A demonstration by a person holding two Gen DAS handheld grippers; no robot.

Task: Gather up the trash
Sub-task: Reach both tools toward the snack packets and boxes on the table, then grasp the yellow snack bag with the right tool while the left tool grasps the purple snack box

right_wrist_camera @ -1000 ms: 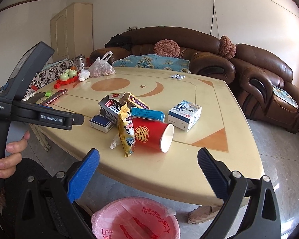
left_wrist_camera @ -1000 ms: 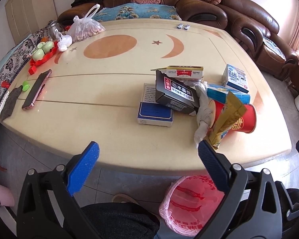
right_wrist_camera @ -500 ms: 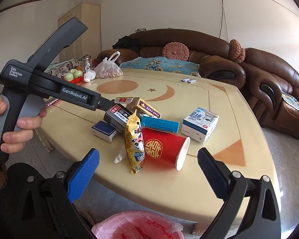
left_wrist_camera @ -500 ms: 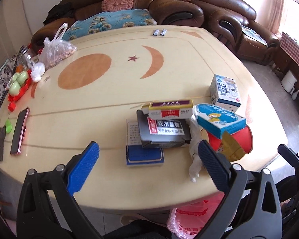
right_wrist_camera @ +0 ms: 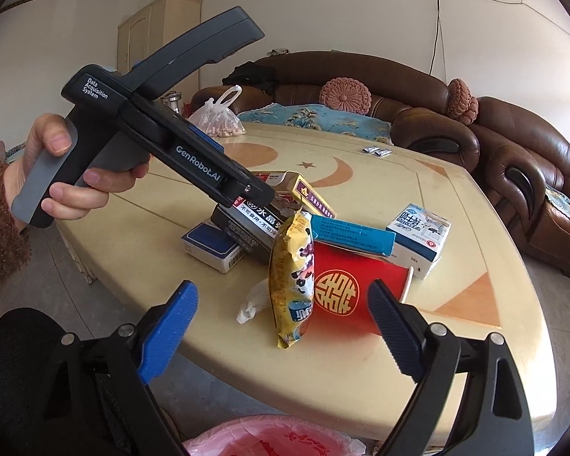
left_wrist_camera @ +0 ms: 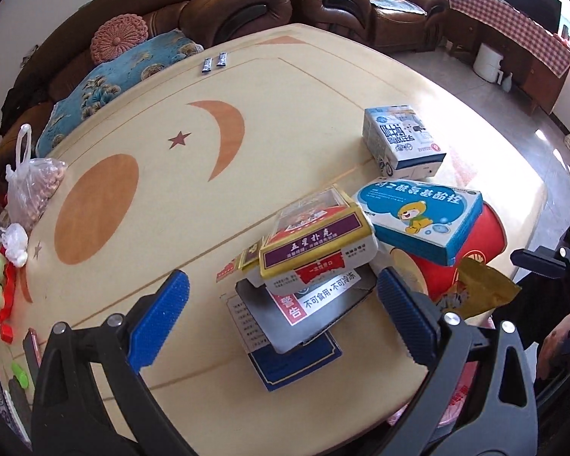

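A pile of trash lies near the table's front edge. It holds a red paper cup point(right_wrist_camera: 345, 288) on its side, a yellow snack packet point(right_wrist_camera: 290, 266), a blue box point(right_wrist_camera: 349, 233), a black box point(left_wrist_camera: 307, 311), a yellow-purple card box point(left_wrist_camera: 311, 243) and a dark blue box point(left_wrist_camera: 296, 361). My left gripper point(left_wrist_camera: 281, 304) hangs open right above the black box with nothing between its pads. My right gripper point(right_wrist_camera: 283, 304) faces the packet and the cup. Its jaws are closing and still stand wide, with the pads off both. A pink-lined bin point(right_wrist_camera: 269, 437) stands below the table edge.
A white-blue carton point(left_wrist_camera: 399, 140) stands behind the pile and a crumpled tissue point(right_wrist_camera: 254, 300) lies in front of it. Far left are a bag of nuts point(left_wrist_camera: 30, 186) and a red fruit tray point(left_wrist_camera: 0, 285). Two sachets point(left_wrist_camera: 214, 62) lie at the back edge. A brown sofa point(right_wrist_camera: 513, 159) rings the table.
My left gripper has swung in over the pile and rolled, so the boxes now sit between its fingers. My right gripper has come closer and lower towards the packet and cup.
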